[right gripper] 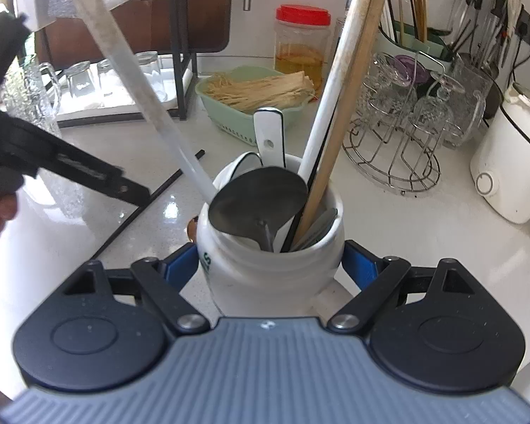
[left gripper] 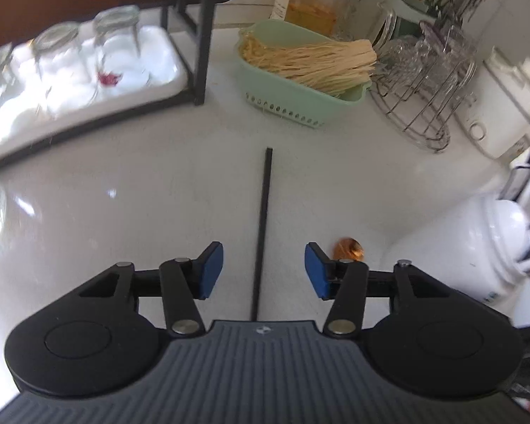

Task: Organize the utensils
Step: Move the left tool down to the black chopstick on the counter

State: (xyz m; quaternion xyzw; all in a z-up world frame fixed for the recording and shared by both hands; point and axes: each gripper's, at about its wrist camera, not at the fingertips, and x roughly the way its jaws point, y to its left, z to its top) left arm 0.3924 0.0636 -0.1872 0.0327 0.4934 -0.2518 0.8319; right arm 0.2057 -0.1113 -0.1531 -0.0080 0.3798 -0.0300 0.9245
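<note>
Lying flat on the white countertop [left gripper: 123, 194], a black chopstick [left gripper: 263, 229] runs lengthwise between the blue pads [left gripper: 212, 270] of the left gripper [left gripper: 264, 270], whose jaws stand half open around it without touching. Just beside it stands the white ceramic jar [right gripper: 265, 268], and the right gripper [right gripper: 270, 265] has its pads pressed to the jar's sides. Inside the jar sit a dark ladle [right gripper: 258, 201], a white spoon [right gripper: 270, 134], a wooden handle [right gripper: 349, 99] and pale handles. Beyond the jar are a green basket of dried noodles [left gripper: 300, 67], a wire rack of glasses [right gripper: 399, 134] and a red-lidded container [right gripper: 302, 39].
</note>
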